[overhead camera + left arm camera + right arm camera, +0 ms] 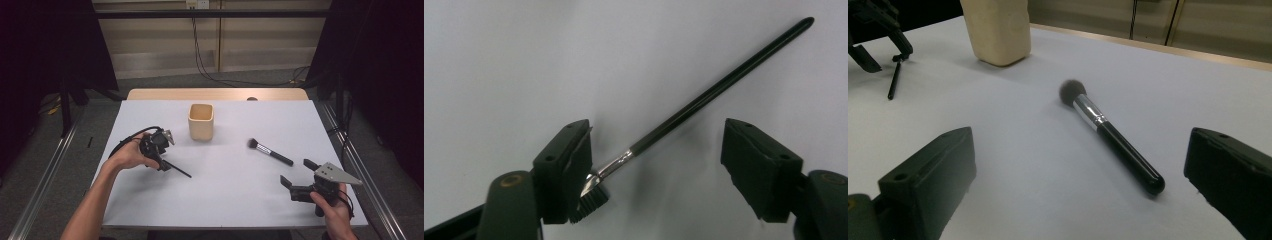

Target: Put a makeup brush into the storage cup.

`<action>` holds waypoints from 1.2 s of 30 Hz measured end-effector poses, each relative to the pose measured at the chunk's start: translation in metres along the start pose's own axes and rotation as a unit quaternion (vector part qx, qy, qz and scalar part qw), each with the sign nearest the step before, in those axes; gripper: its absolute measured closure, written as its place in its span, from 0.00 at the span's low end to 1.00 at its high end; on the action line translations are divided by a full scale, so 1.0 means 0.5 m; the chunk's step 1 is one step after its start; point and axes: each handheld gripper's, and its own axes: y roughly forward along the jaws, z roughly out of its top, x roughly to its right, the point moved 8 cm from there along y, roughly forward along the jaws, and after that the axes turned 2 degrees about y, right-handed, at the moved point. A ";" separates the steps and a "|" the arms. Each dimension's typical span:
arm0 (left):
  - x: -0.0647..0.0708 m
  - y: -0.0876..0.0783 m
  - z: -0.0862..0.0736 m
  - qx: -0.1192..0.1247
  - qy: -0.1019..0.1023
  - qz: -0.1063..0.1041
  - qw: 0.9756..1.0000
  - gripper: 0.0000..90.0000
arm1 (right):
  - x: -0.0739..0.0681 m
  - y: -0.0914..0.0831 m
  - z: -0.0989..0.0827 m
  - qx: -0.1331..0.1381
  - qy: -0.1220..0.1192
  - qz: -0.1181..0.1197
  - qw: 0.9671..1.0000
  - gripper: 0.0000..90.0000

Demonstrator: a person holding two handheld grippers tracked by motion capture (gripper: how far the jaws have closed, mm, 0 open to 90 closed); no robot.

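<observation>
Here the left gripper (656, 170) has its jaws spread around the thin brush (704, 100) on the tabletop (225, 190); the right gripper (1078, 200) gapes wide too

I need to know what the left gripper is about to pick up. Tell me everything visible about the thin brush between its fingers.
The thin brush is slender, with a long glossy black handle tapering to a rounded tip, a short shiny metal ferrule and a small flat head of dark bristles. It lies flat on the white table, between the open fingers of the left gripper. Its bristle end sits against one finger; the other finger stands clear of it.
</observation>
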 end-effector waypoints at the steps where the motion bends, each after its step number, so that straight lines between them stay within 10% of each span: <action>1: -0.003 0.002 0.000 -0.001 0.000 0.002 1.000 0.38 | 0.000 0.000 0.000 0.000 0.000 0.001 1.000 0.00; 18: 0.001 0.010 -0.001 -0.076 0.007 -0.025 0.997 0.63 | -0.001 -0.004 -0.002 0.001 -0.001 0.004 1.000 0.00; 36: 0.012 0.007 -0.008 -0.078 -0.003 -0.032 0.996 0.95 | 0.005 -0.003 -0.005 -0.003 0.003 -0.013 1.000 0.00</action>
